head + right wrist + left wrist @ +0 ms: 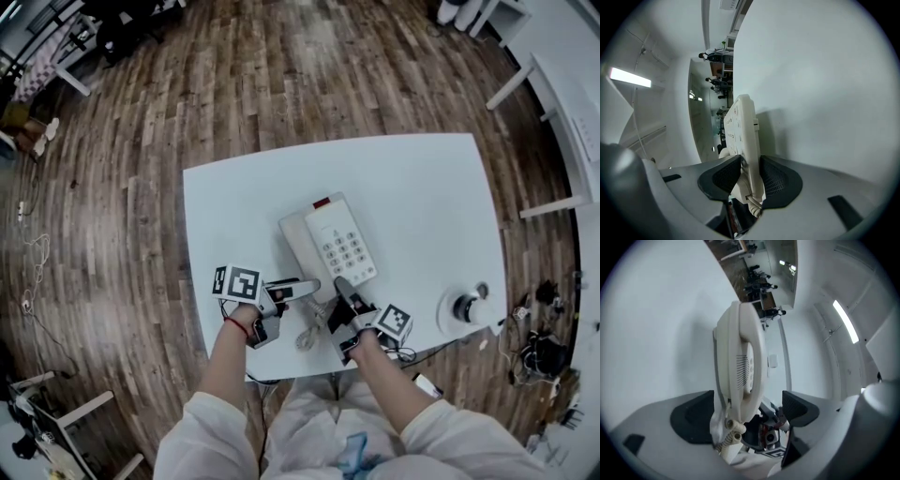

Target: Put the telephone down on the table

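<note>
A white telephone [339,242] with a grey keypad lies on the white table [422,187], its handset [298,246] in the cradle along its left side. My right gripper [342,289] is shut on the phone's near edge; in the right gripper view both dark pads press on the telephone [743,136] at the right gripper [751,176]. My left gripper [305,289] points at the handset's near end. In the left gripper view the handset [740,357] stands between the wide-apart jaws of the left gripper [747,411], with a gap on one side. The coiled cord [309,336] hangs near the table's front edge.
A round white stand with a dark knob [464,307] sits near the table's right front corner. Cables [539,352] lie on the wooden floor at the right. Other white tables [553,84] stand at the upper right.
</note>
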Motion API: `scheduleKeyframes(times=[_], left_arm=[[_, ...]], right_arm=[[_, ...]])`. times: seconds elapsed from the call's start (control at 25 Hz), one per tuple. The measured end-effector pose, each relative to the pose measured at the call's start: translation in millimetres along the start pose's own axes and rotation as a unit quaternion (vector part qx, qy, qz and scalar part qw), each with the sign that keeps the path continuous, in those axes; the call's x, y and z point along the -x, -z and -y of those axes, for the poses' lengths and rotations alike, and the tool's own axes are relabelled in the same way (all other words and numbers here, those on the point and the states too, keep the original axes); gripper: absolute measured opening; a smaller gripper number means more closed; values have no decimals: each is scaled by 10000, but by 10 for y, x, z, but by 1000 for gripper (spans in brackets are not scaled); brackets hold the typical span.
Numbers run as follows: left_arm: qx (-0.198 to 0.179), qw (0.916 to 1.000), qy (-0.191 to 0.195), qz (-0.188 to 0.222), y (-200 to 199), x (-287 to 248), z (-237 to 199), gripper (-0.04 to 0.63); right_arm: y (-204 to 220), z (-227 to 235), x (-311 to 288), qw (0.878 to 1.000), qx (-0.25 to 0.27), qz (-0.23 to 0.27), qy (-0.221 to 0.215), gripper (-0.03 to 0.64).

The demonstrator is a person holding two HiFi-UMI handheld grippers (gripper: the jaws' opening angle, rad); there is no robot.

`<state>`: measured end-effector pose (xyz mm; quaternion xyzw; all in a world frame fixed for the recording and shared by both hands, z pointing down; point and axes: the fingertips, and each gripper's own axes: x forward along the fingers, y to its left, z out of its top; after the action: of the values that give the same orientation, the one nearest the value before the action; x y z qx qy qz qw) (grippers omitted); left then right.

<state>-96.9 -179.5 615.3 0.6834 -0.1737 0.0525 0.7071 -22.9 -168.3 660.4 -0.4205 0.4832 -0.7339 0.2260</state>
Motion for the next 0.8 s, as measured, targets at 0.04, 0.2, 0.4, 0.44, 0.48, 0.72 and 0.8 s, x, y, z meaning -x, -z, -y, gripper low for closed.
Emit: scheduleKeyframes(times=[0.04,0.2,0.4,0.44,0.48,0.72,0.8], left_arm=[[-93,9996,-90,251,-29,49,52,445],[-691,9906,-594,1015,-33,142,287,422],[-1277,9749,-1089,1460,159,212,373,326],[-1211,9752,-1019,1547,206,232,377,304],[-1127,9754,-944,1643,239,258,379,280],[-998,9600,-1397,2212,185,446,281,11],[-996,9592,-1370,2265,156,449,303,2]], right_arm=[[4,8,-6,10000,-1,55,22,147],[31,36,-49,9998,-52,176,106,150],[53,93,-127,9992,-81,276,287,153],[55,100,-145,9991,-63,295,313,153],[51,105,-163,9989,-46,315,334,154],[27,86,-274,9986,-77,390,351,158],[33,72,-322,9984,-120,419,353,158]])
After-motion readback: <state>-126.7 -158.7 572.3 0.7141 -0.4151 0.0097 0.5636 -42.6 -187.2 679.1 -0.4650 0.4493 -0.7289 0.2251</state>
